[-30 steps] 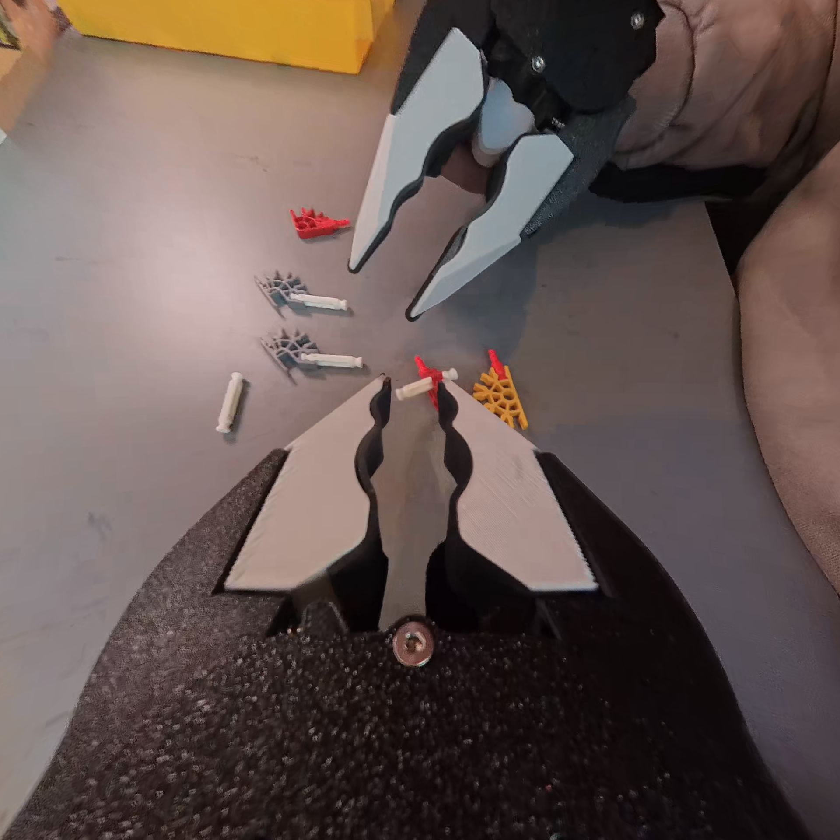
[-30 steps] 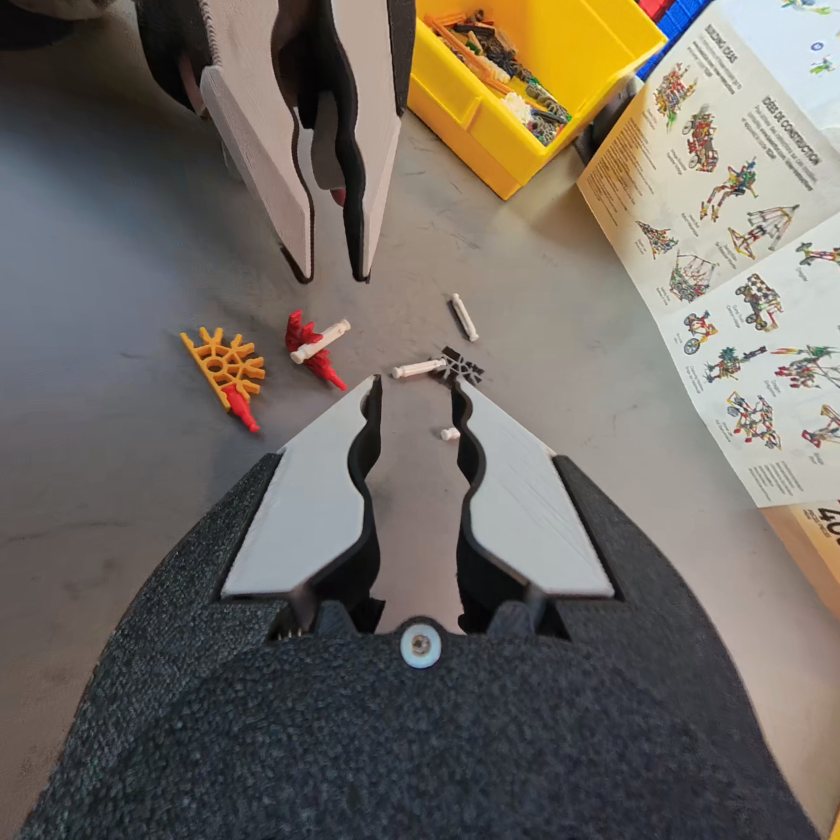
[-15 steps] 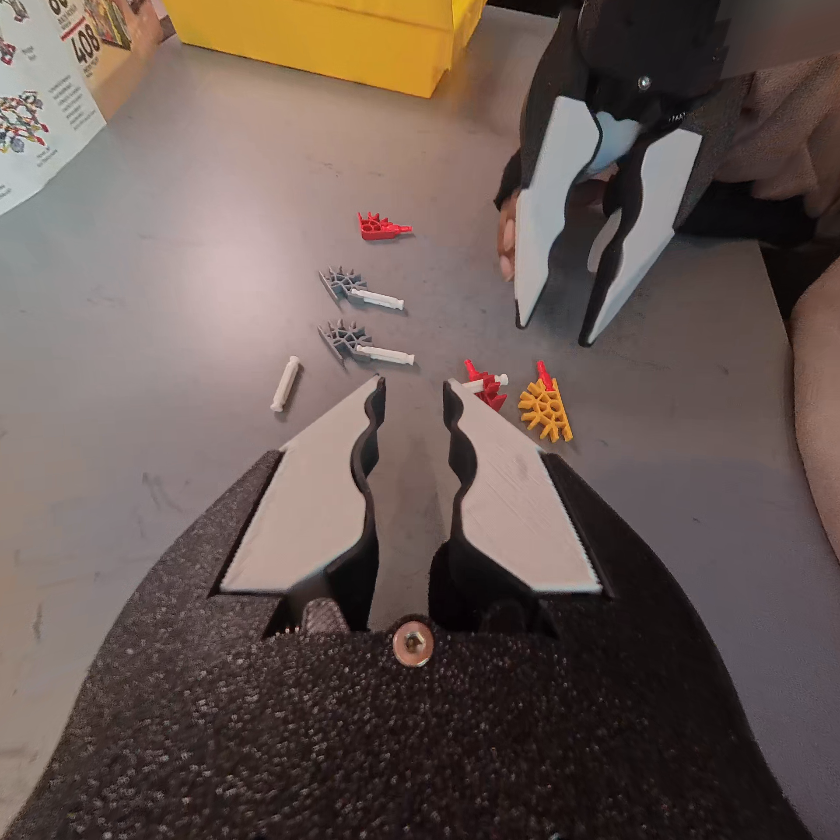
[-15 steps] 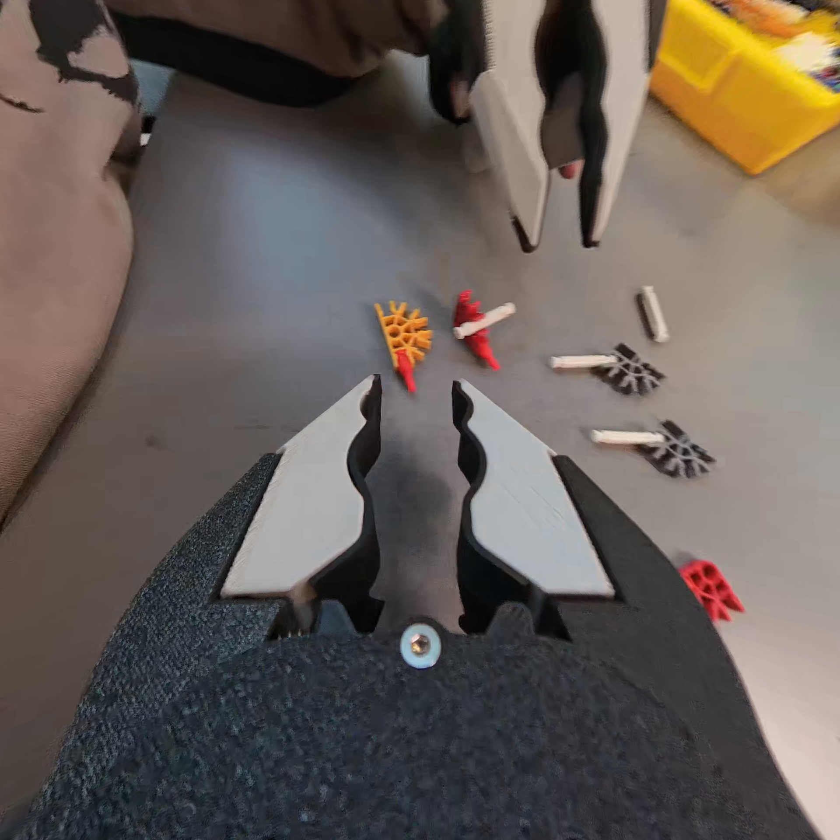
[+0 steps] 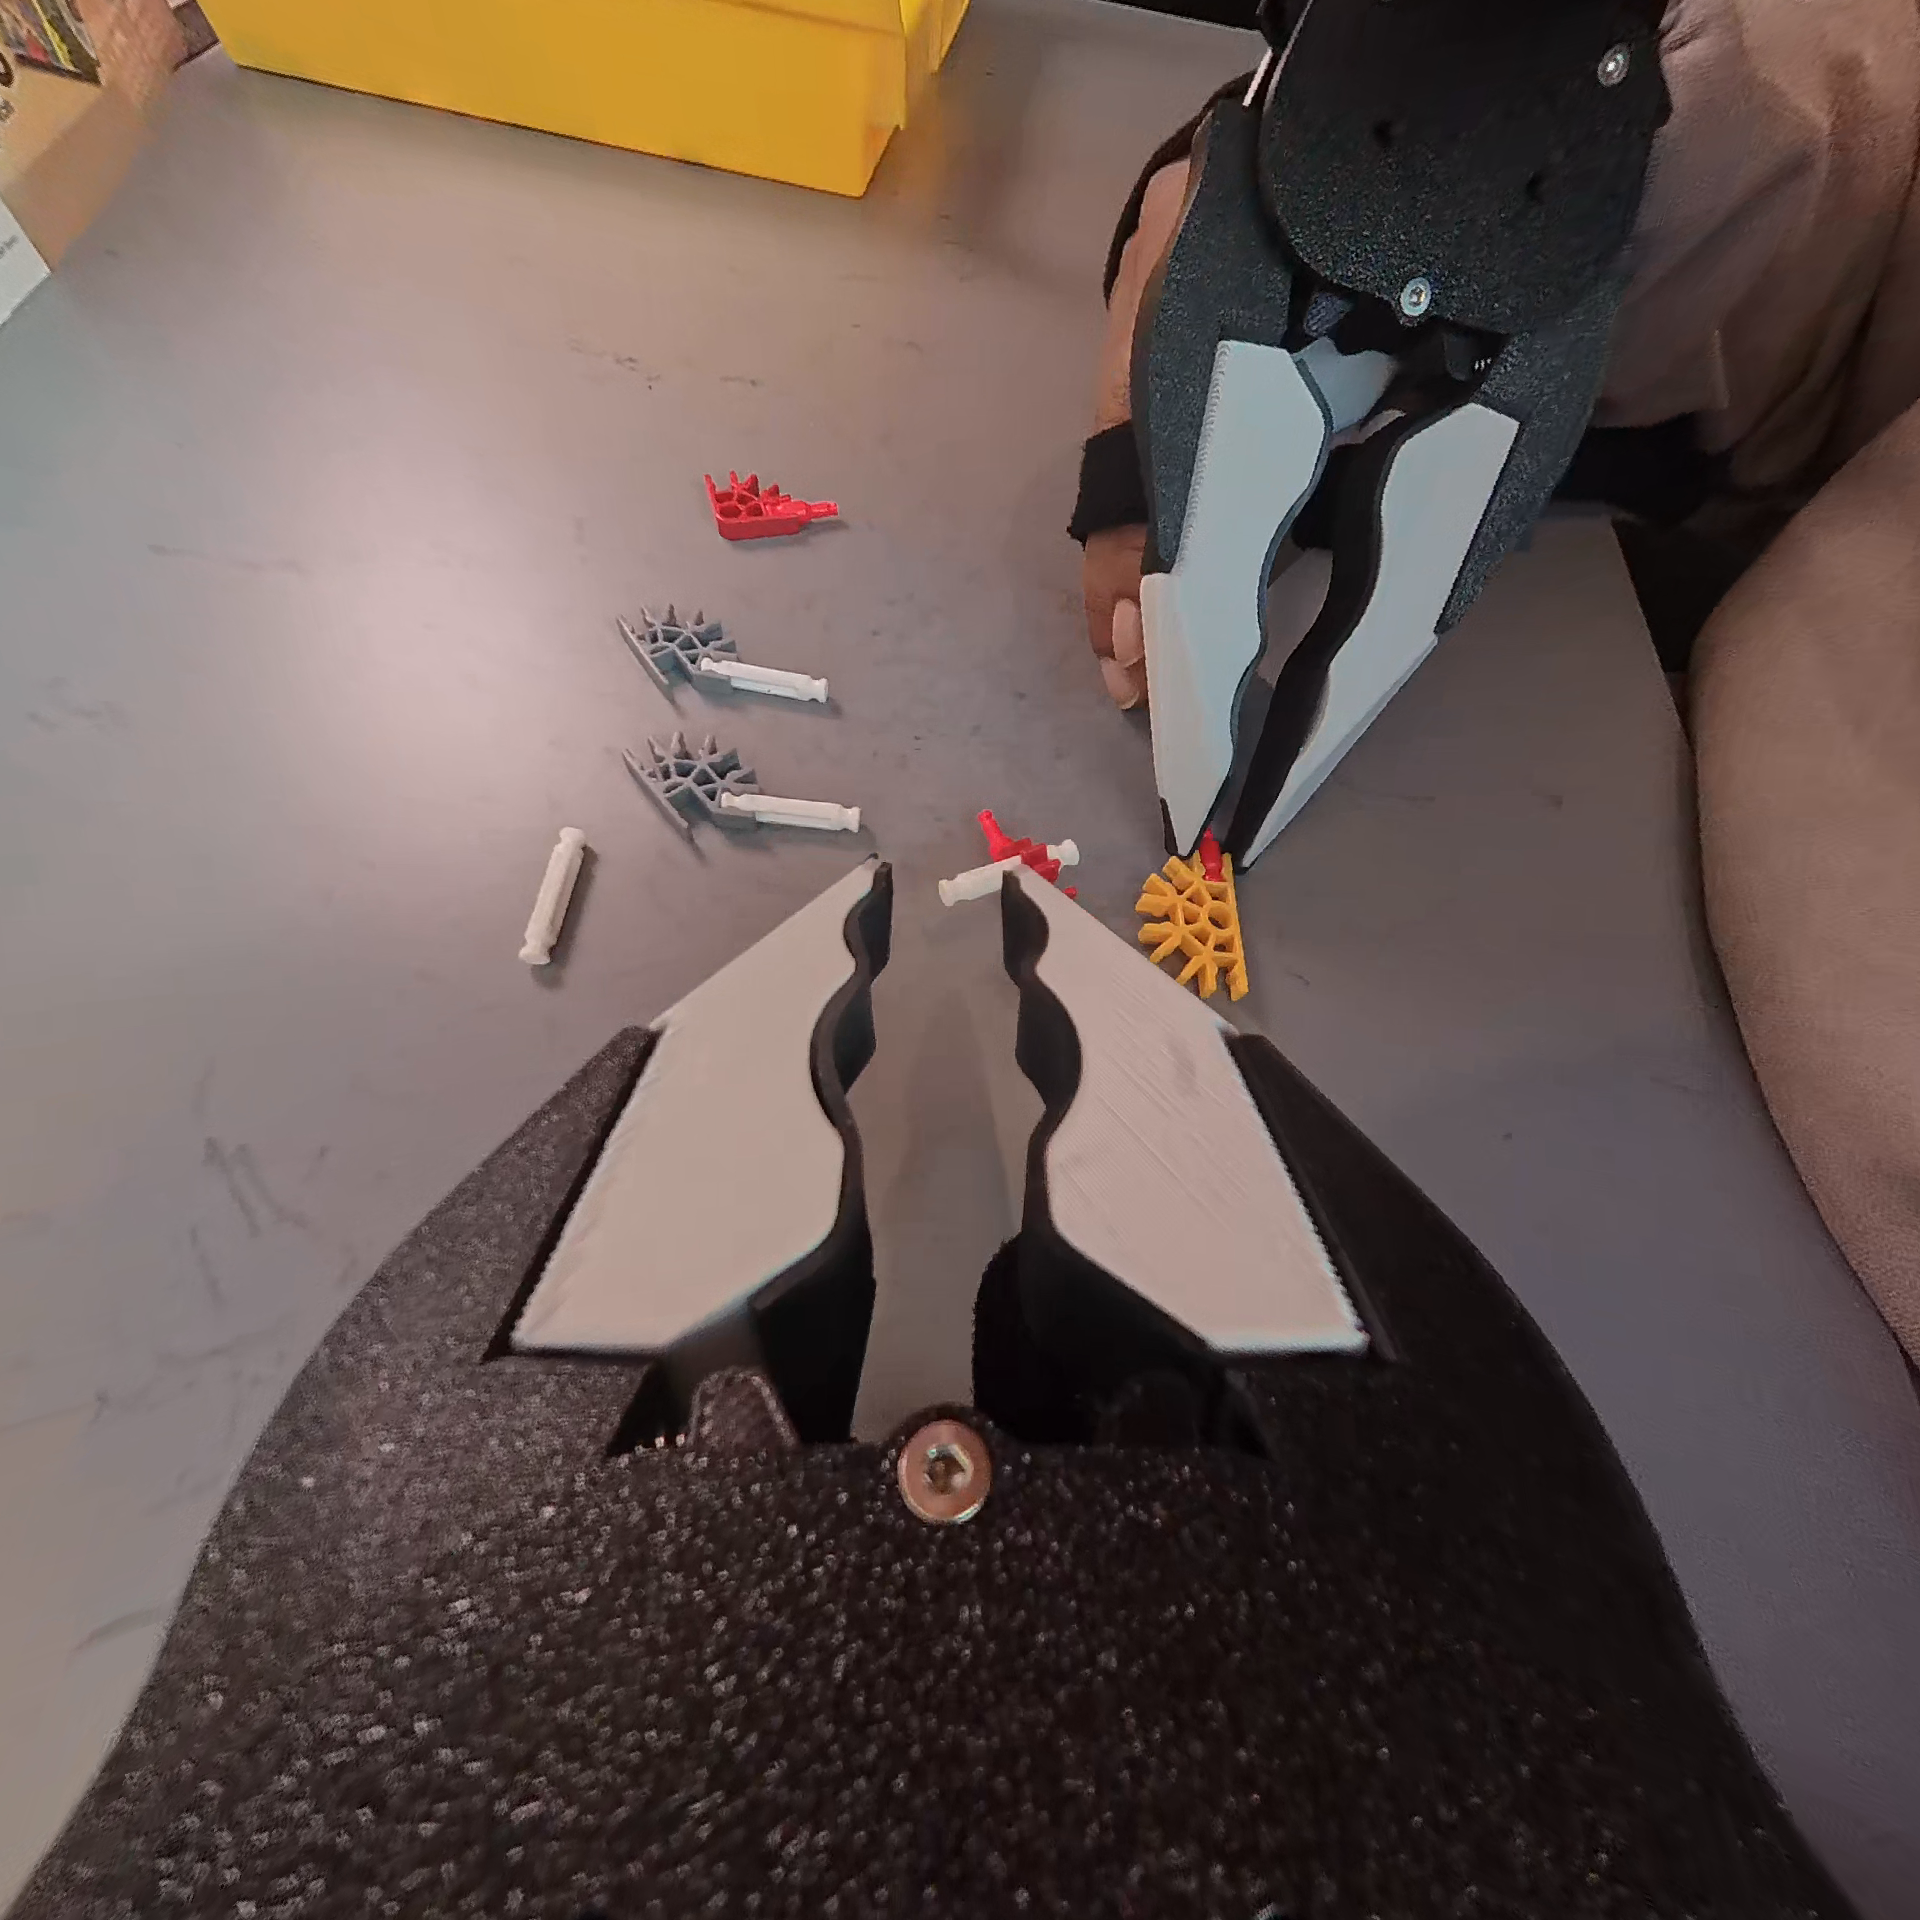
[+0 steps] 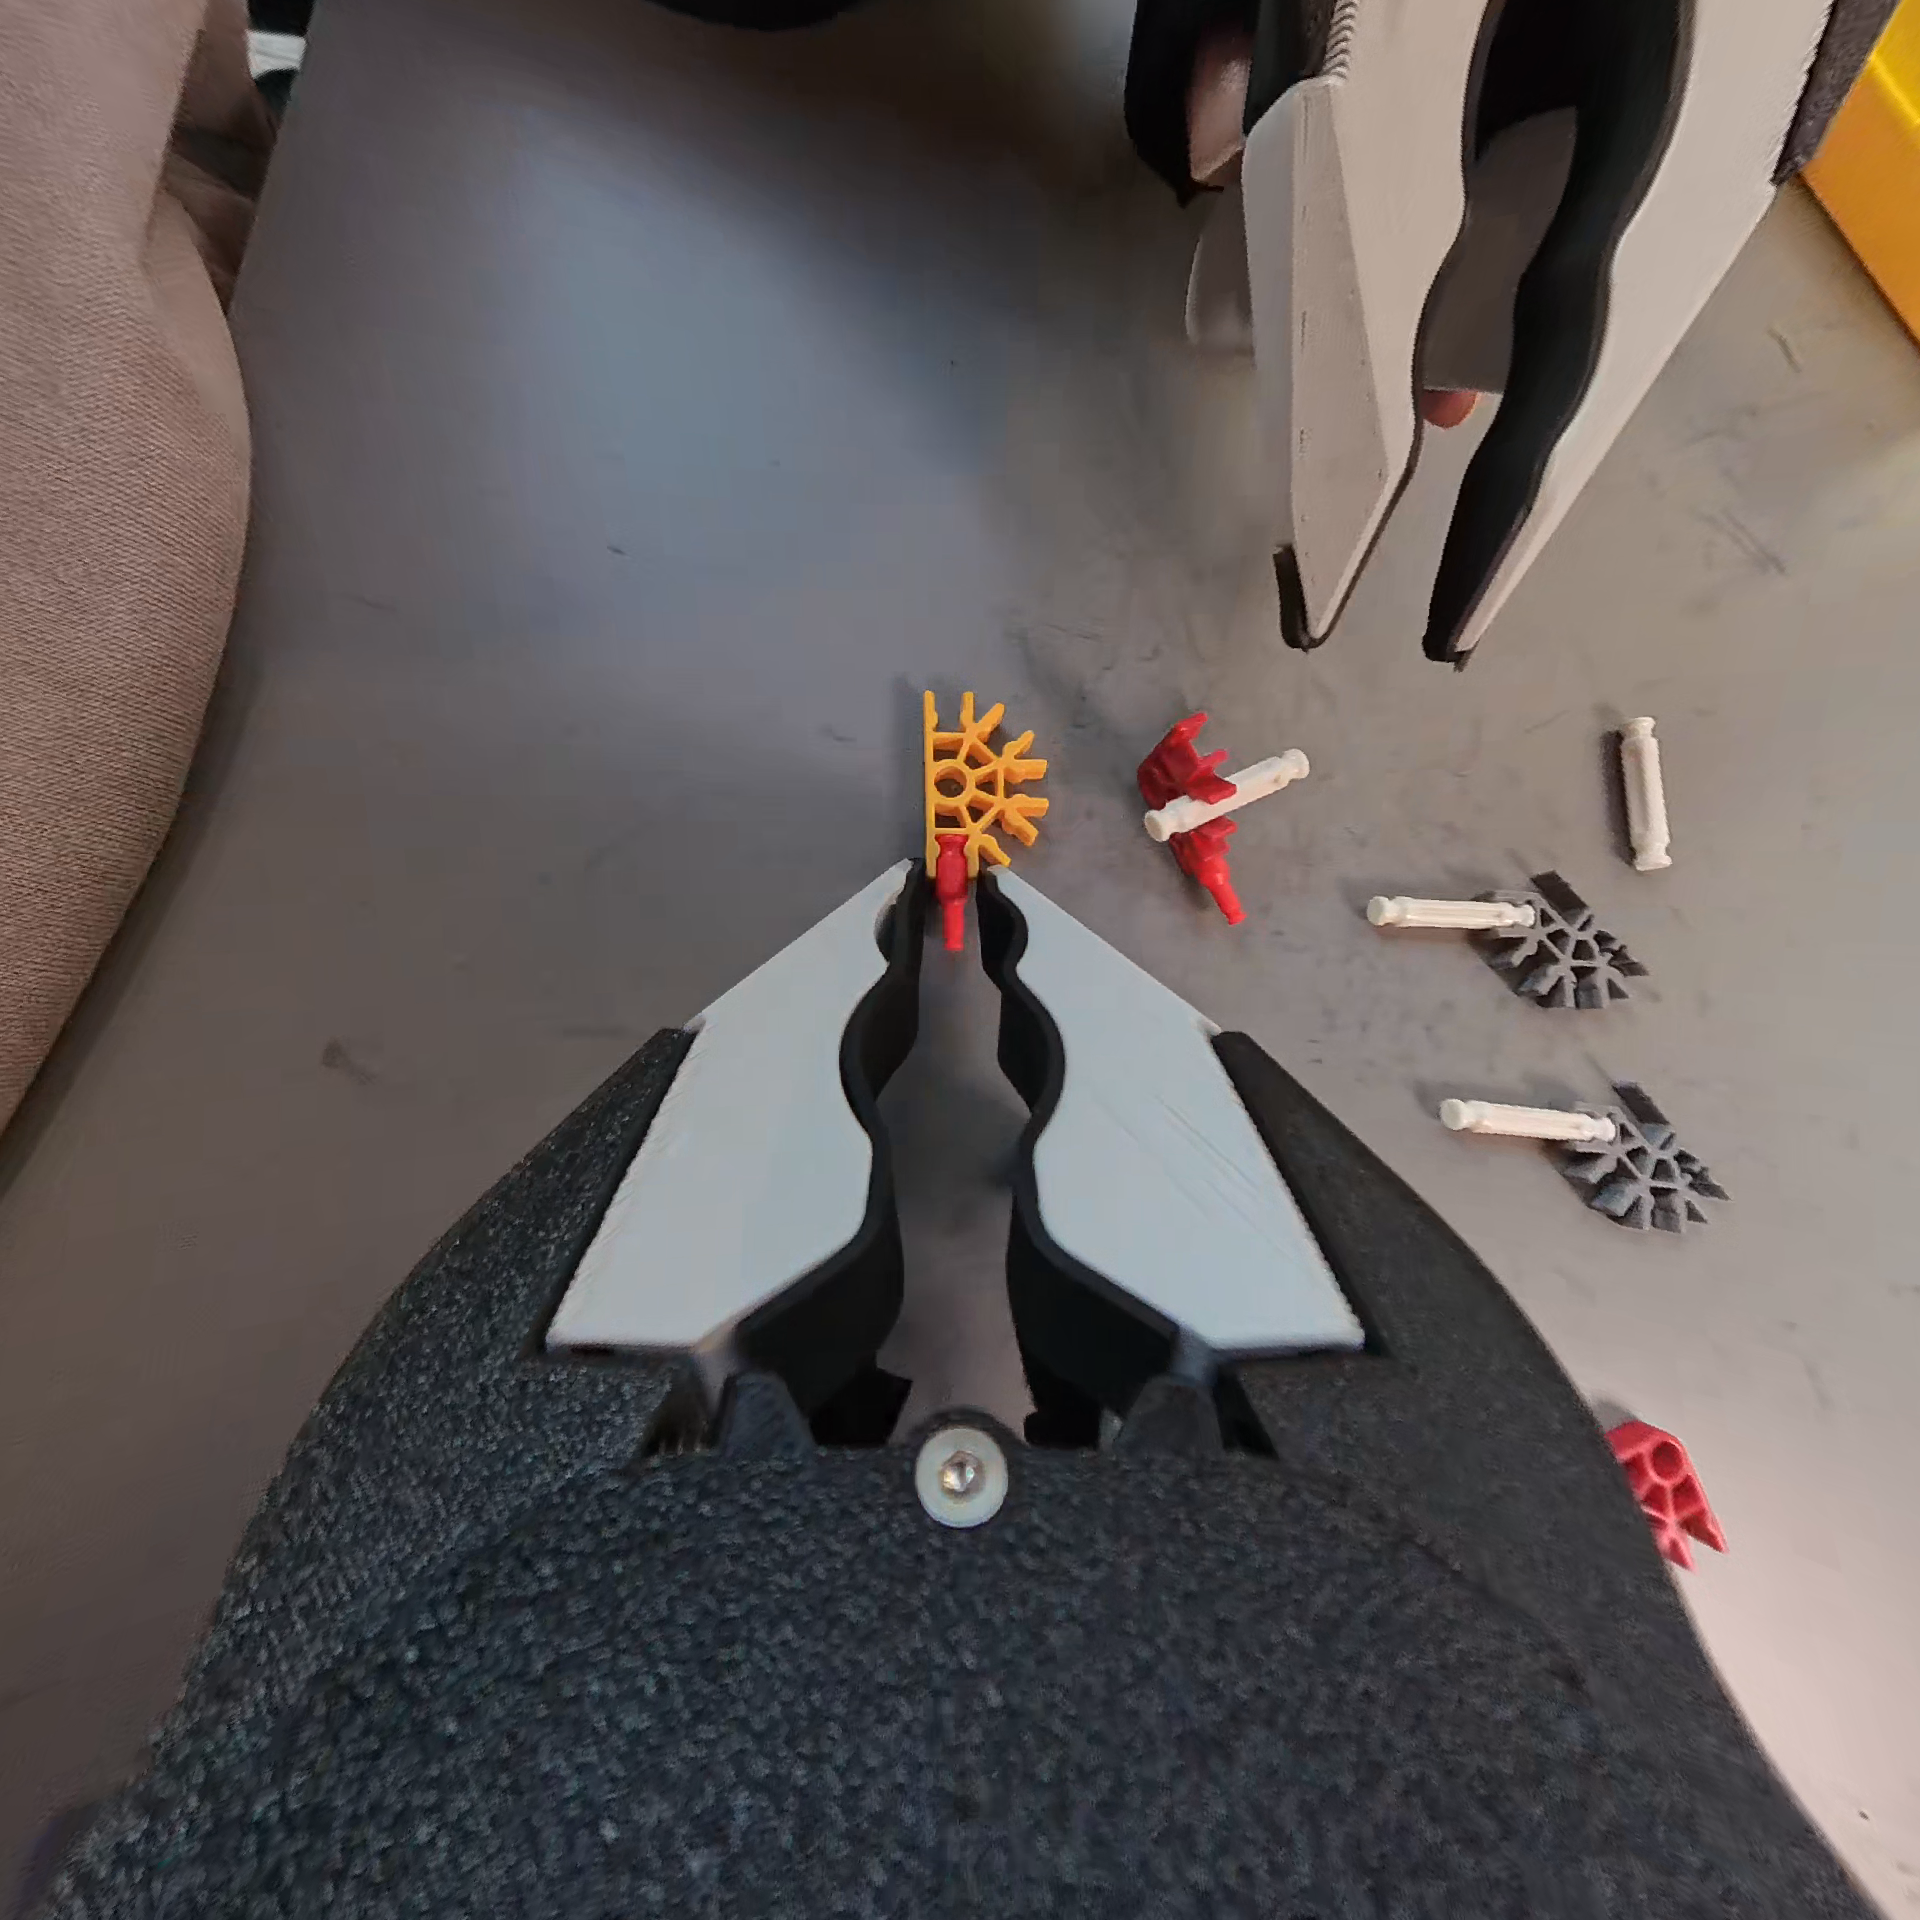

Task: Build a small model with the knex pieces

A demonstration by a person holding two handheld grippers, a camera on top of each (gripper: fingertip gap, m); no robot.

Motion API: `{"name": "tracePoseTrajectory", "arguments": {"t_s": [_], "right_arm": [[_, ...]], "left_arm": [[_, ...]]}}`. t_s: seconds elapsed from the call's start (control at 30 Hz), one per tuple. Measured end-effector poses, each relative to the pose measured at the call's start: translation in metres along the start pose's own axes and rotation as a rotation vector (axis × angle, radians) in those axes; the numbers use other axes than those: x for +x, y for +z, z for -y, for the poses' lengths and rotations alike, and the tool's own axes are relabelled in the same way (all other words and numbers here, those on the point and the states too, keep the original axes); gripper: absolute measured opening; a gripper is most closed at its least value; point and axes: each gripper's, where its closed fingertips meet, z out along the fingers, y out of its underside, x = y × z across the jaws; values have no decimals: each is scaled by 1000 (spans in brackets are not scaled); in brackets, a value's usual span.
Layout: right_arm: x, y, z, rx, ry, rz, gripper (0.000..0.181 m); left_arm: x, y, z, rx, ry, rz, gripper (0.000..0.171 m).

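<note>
On the grey table (image 6: 623,416), the right tongs (image 6: 948,883) narrowly straddle a red peg (image 6: 950,894) without gripping; the left tongs (image 5: 940,878) gape empty.

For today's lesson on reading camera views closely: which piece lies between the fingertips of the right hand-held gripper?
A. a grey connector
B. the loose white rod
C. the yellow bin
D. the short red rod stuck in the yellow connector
D: the right hand-held gripper has its tips either side of the short red rod plugged into the yellow connector; whether they pinch it is unclear.
</note>
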Motion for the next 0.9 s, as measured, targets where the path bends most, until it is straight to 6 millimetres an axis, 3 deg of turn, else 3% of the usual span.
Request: {"name": "tracePoseTrajectory", "arguments": {"t_s": [0.1,0.23,0.37,0.47,0.6,0.77,0.9], "right_arm": [[-1,-9,10,101,-27,-9,7],[28,-35,25,232,-36,-184,7],[52,-52,29,279,-100,-380,8],[55,-54,35,305,-158,-453,8],[57,-54,39,296,-245,-528,8],[56,-47,37,245,-308,-553,8],[62,-44,33,236,-255,-560,8]], "left_arm": [[9,2,-1,-23,18,-30,21],[5,3,-7,-56,21,-2,21],[18,-7,16,88,-110,-155,21],[21,-20,35,210,-205,-239,21],[18,-20,42,257,-269,-241,21],[23,-10,38,221,-304,-248,10],[13,-8,31,172,-282,-147,6]]}}
